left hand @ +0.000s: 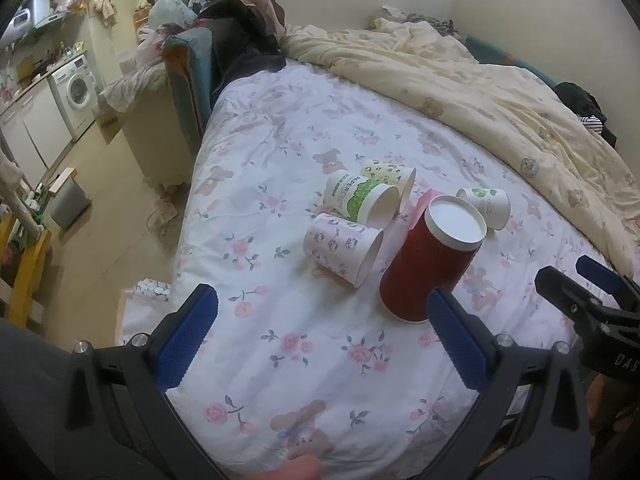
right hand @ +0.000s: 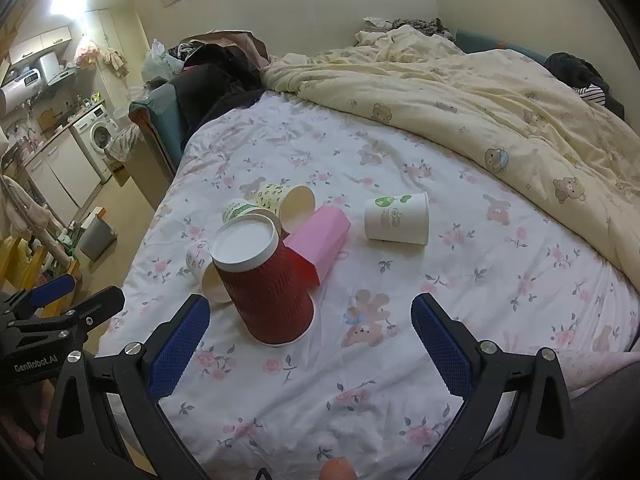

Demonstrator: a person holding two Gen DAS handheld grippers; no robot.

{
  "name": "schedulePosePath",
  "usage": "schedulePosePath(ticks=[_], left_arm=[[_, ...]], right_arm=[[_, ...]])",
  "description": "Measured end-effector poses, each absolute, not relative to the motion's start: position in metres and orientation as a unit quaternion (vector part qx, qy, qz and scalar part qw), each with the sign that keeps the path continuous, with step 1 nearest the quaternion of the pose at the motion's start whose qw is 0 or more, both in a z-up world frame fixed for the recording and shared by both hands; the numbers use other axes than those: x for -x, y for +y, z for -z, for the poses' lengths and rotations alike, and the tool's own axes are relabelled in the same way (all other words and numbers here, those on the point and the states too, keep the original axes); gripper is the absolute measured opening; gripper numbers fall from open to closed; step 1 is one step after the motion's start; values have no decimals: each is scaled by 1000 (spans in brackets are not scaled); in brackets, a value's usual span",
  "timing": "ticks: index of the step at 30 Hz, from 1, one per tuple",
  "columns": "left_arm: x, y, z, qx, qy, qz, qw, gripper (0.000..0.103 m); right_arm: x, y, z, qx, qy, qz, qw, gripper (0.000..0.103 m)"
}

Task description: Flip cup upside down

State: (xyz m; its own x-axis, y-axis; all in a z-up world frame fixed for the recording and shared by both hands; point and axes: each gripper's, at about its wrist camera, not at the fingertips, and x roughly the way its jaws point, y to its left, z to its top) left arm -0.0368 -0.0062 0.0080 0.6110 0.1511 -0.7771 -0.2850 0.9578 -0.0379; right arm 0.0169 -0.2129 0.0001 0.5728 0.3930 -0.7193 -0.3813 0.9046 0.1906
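Observation:
A red ribbed paper cup point(left hand: 428, 268) point(right hand: 268, 284) stands upside down on the flowered bed sheet, its white base up. Around it lie several paper cups on their sides: a pink-patterned one point(left hand: 342, 250) point(right hand: 204, 270), a green-printed one point(left hand: 362, 200) point(right hand: 240, 210), a yellow-patterned one point(left hand: 390, 174) point(right hand: 286, 202), a pink one point(right hand: 322, 242) and a white one with a green logo point(left hand: 486, 206) point(right hand: 396, 218). My left gripper point(left hand: 320, 328) is open and empty, just in front of the red cup. My right gripper point(right hand: 310, 334) is open and empty, also just in front of it.
A cream quilt point(left hand: 480, 80) point(right hand: 460, 92) is bunched at the back and right of the bed. Dark clothes point(left hand: 240, 28) pile at the bed's far left corner. The bed's left edge drops to the floor, with a grey bin point(left hand: 68, 200) and a washing machine point(left hand: 78, 88) beyond.

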Motion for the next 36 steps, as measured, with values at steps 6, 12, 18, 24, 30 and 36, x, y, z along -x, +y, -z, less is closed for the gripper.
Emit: schedulePosePath(ticks=[6,12,18,24,30,36], left_arm=[[37,-5,-7,80,425,-124,893,103],[38,-5,-6,83,430,-124,891,103],[37,-3,-3,86,436,-128,887,103],[36,-4,-3,86,436,-127,887,103],[36,-4,-3,84,436,-128,887,103],[37,-5,-5,91,432,-122,889,103]], right_arm=[[-16,-212,0,-6,409,-218,886,103],[-17,-212,0,-8,411,-219,885,103],[-18,-212,3,-11,419,-219,881,103],[-17,-211,5,-8,417,-220,882,103],[-17,-210,4,-9,417,-220,882,103],[-17,-209,6,-7,426,-225,876,103]])
